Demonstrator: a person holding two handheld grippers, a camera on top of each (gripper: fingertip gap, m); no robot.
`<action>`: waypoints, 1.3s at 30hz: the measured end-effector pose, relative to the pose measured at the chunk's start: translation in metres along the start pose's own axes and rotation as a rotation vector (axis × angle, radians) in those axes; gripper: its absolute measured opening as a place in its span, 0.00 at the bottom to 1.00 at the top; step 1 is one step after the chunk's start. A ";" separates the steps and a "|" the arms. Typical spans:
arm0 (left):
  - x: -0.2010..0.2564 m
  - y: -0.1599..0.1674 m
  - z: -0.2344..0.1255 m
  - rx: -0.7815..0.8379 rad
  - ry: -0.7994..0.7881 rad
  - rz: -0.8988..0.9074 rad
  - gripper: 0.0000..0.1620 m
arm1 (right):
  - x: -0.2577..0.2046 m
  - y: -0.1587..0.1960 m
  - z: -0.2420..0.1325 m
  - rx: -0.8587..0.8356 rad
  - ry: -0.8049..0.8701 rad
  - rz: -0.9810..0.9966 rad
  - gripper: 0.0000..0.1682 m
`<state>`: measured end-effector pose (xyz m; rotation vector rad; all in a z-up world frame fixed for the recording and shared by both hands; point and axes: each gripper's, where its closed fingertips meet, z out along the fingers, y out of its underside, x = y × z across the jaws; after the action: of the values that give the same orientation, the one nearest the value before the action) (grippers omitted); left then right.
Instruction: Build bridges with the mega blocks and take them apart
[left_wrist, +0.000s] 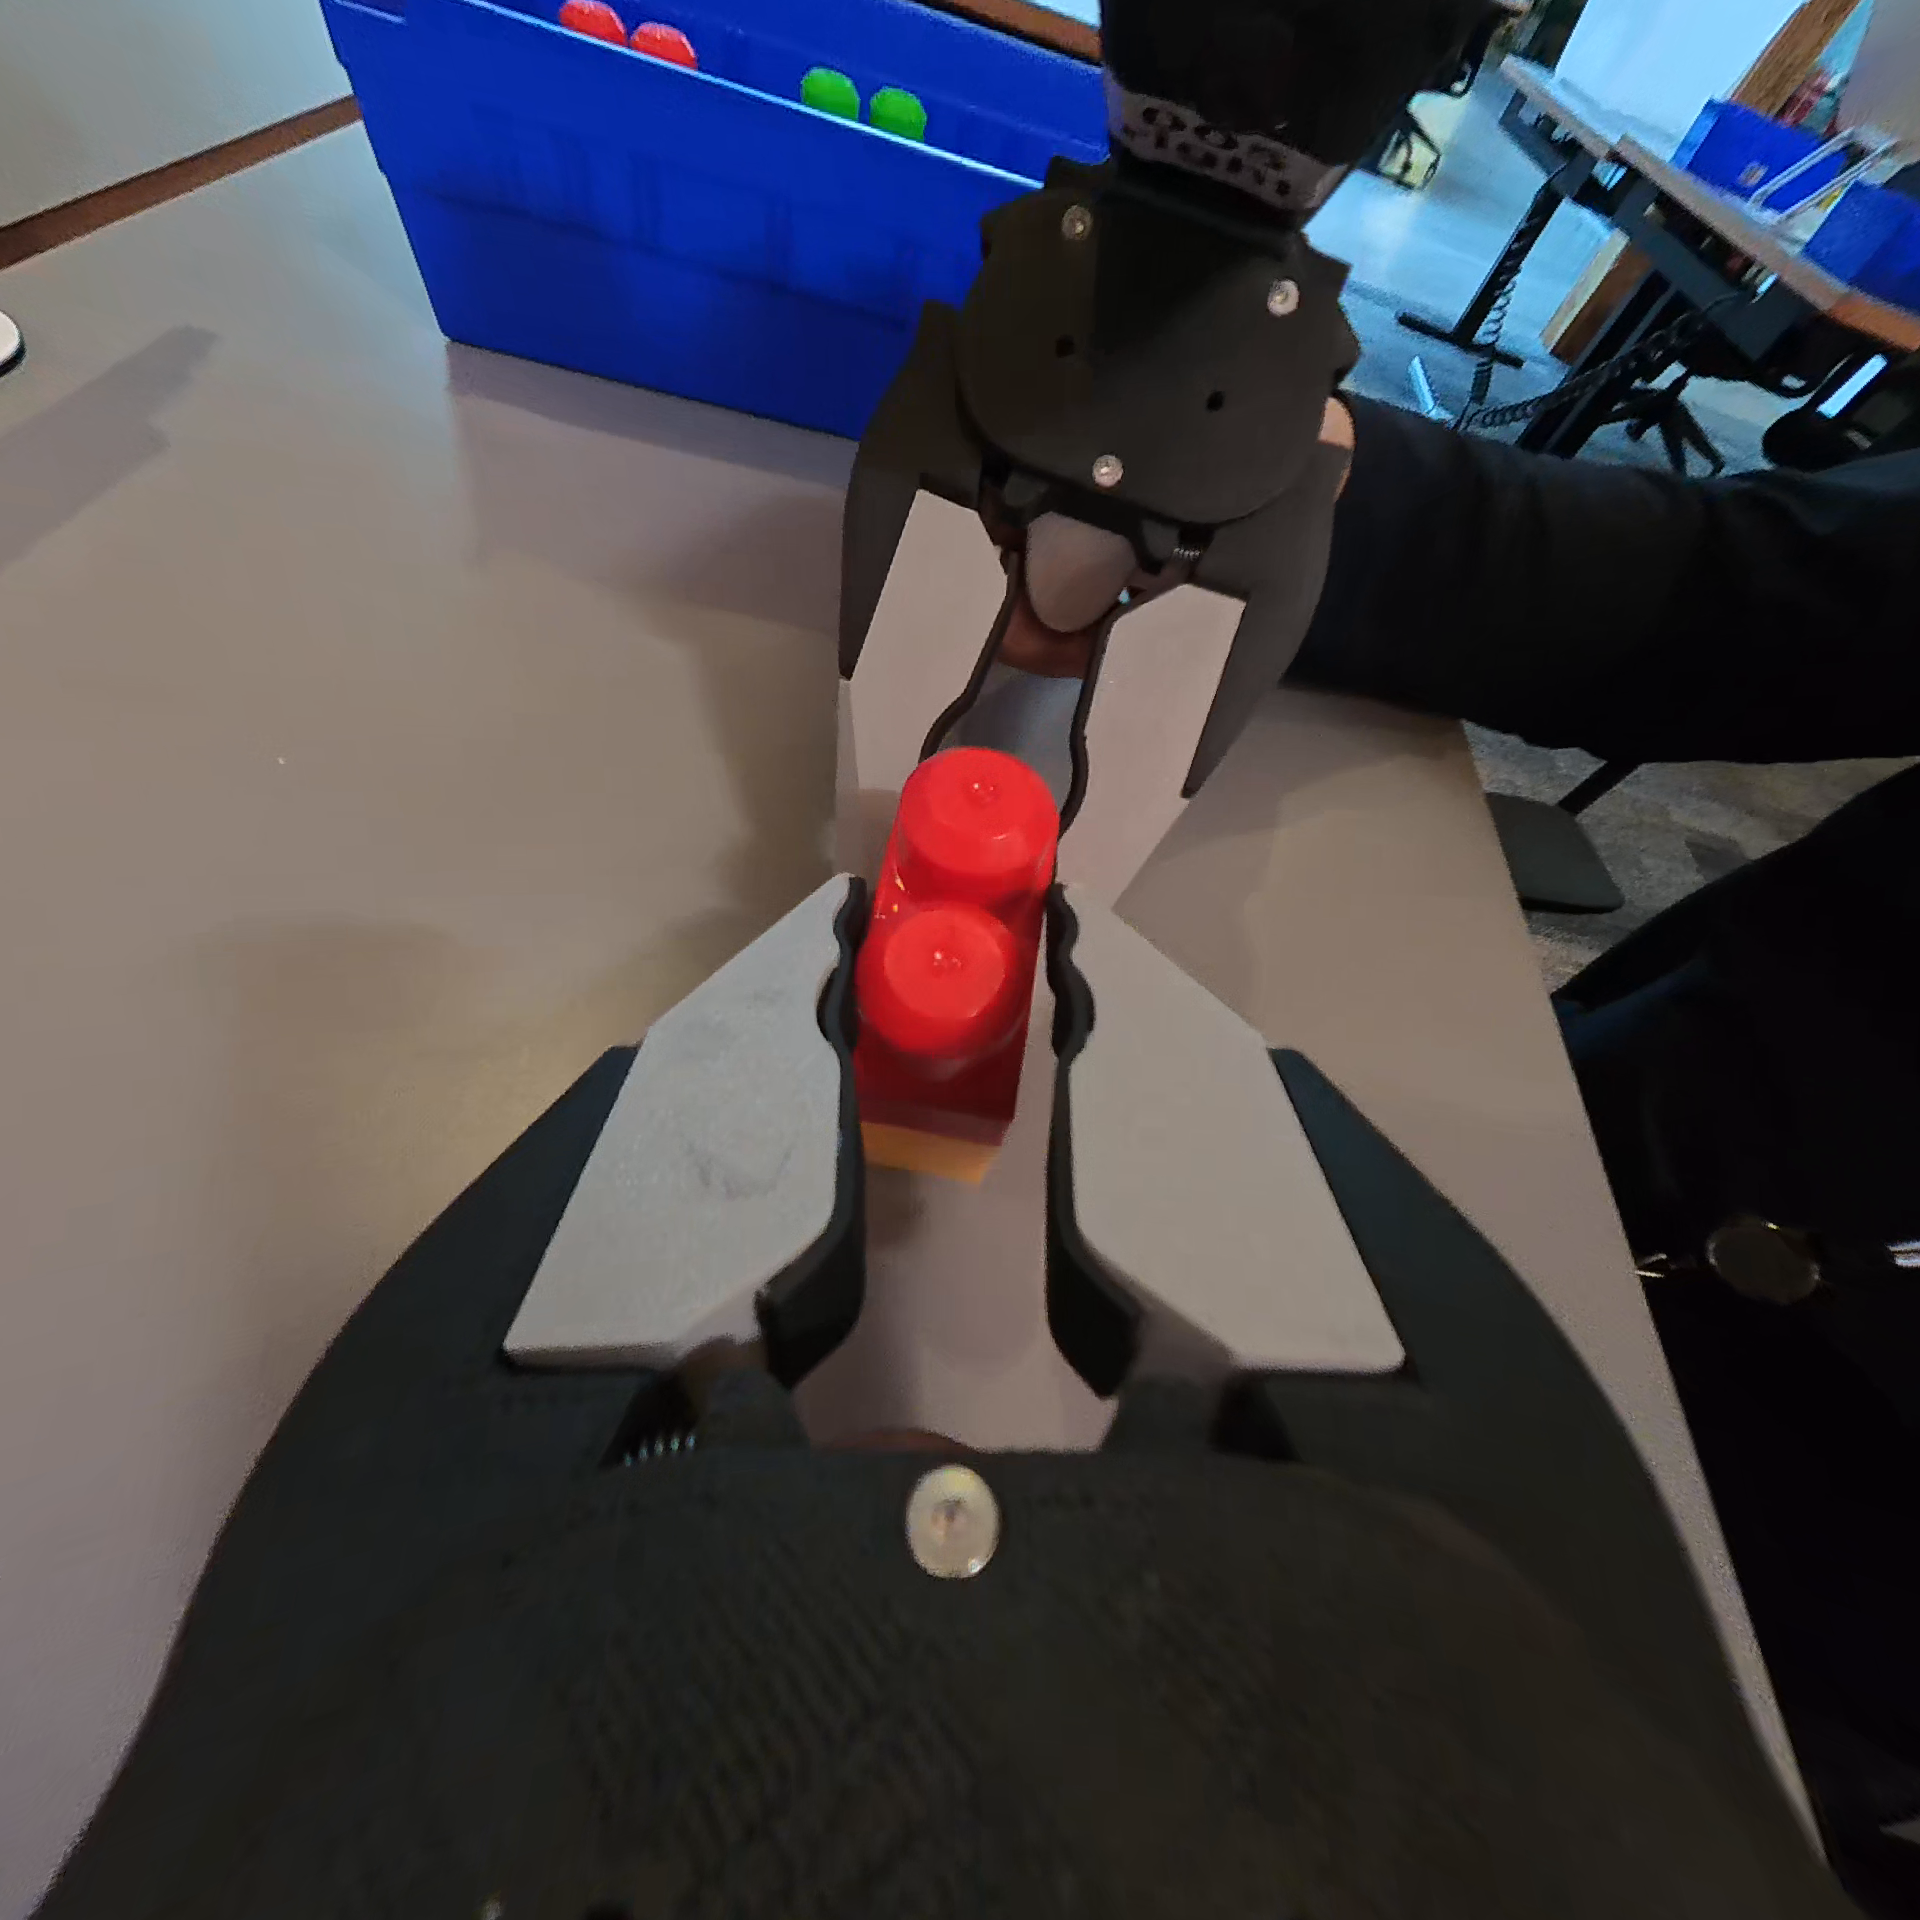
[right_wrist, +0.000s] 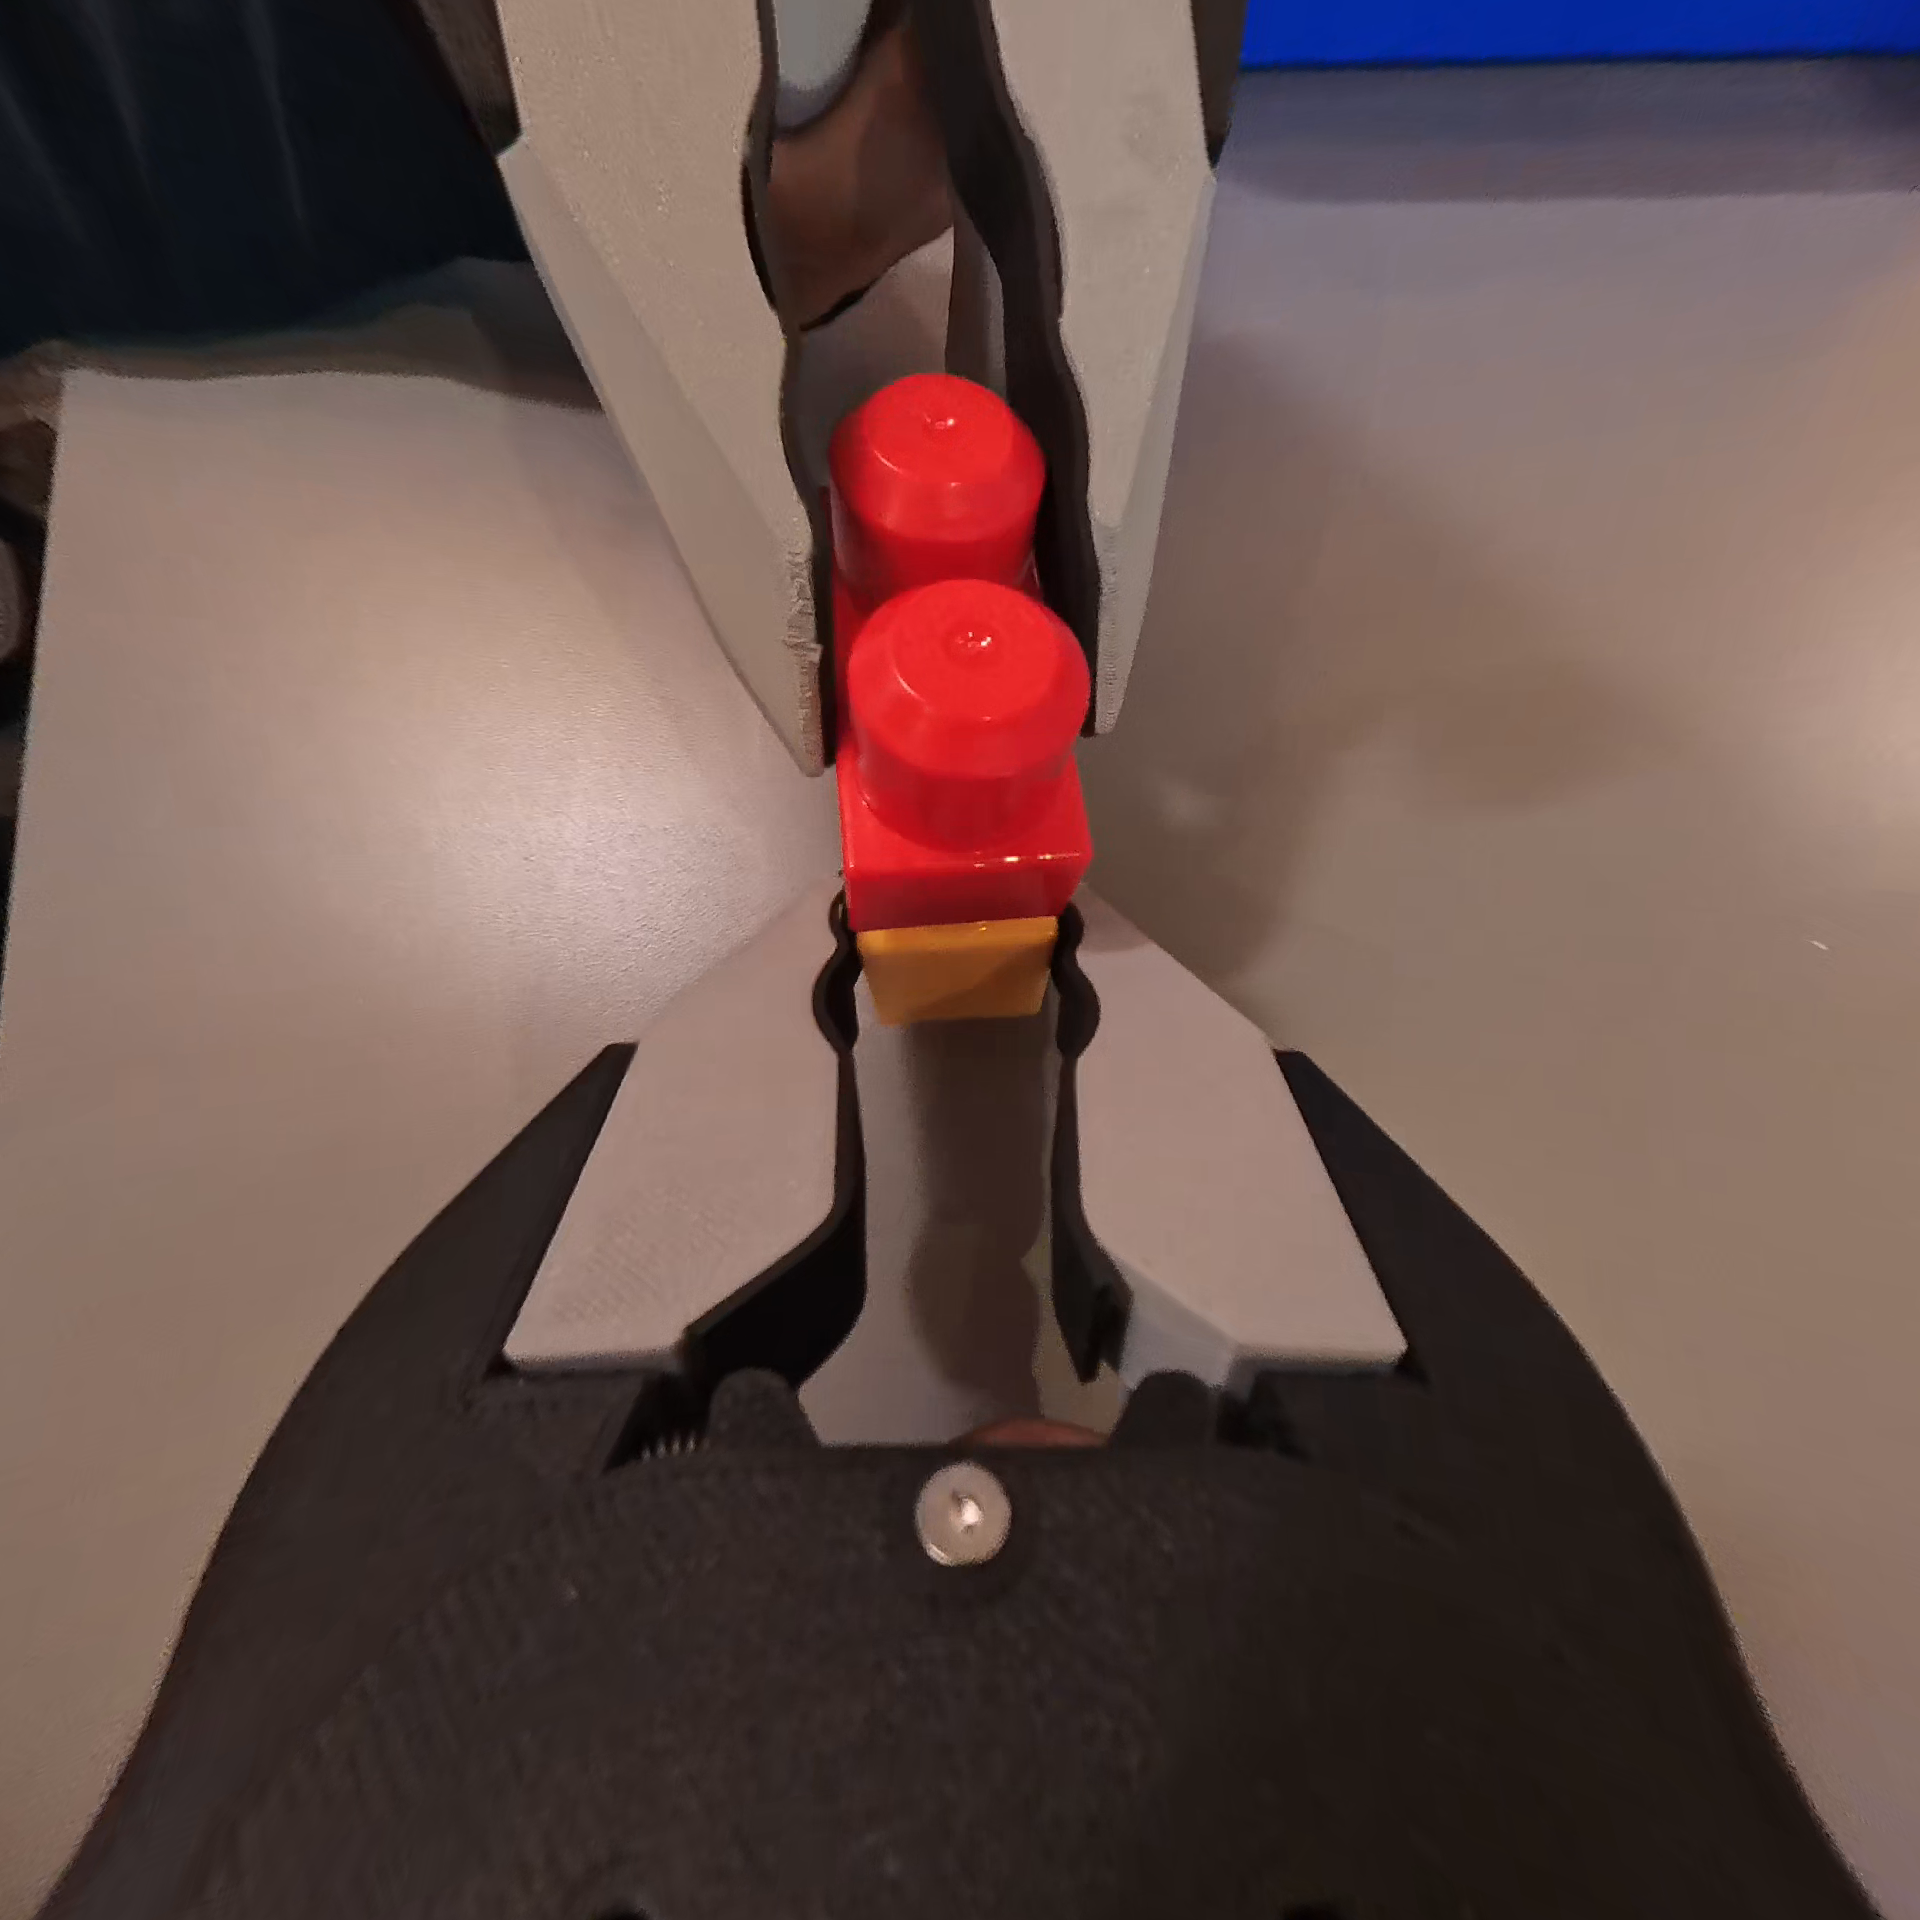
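On a grey worktop (left_wrist: 312, 727) beside a blue bin (left_wrist: 644, 208), left gripper (left_wrist: 951, 997) jaws clamped the red block (left_wrist: 951, 966); right gripper (right_wrist: 951, 966) jaws clamped the half-hidden yellow block (right_wrist: 951, 971). Desks blurred behind.

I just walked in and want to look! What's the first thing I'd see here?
Right in the middle sits a bright red block with two round studs, stacked on a yellow block on the grey table. Two hand-held grippers meet there from opposite sides: the left hand-held gripper pinches the red block and the right hand-held gripper pinches the yellow one. Behind them stands a big blue bin with red and green blocks peeking out.
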<state>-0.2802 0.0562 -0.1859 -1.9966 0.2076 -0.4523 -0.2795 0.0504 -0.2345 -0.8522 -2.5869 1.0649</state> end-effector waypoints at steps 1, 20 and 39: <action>-0.001 0.001 0.000 -0.006 -0.006 0.002 0.20 | 0.001 0.000 0.001 -0.002 0.012 -0.005 0.20; 0.007 -0.026 -0.019 0.105 0.004 -0.025 0.19 | -0.006 -0.035 -0.012 0.204 -0.052 0.053 0.19; 0.002 -0.029 -0.029 0.125 -0.021 -0.023 0.19 | 0.002 -0.052 -0.021 0.303 0.004 0.092 0.19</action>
<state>-0.2916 0.0445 -0.1477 -1.8820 0.1396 -0.4485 -0.2947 0.0338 -0.1835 -0.8998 -2.3175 1.4327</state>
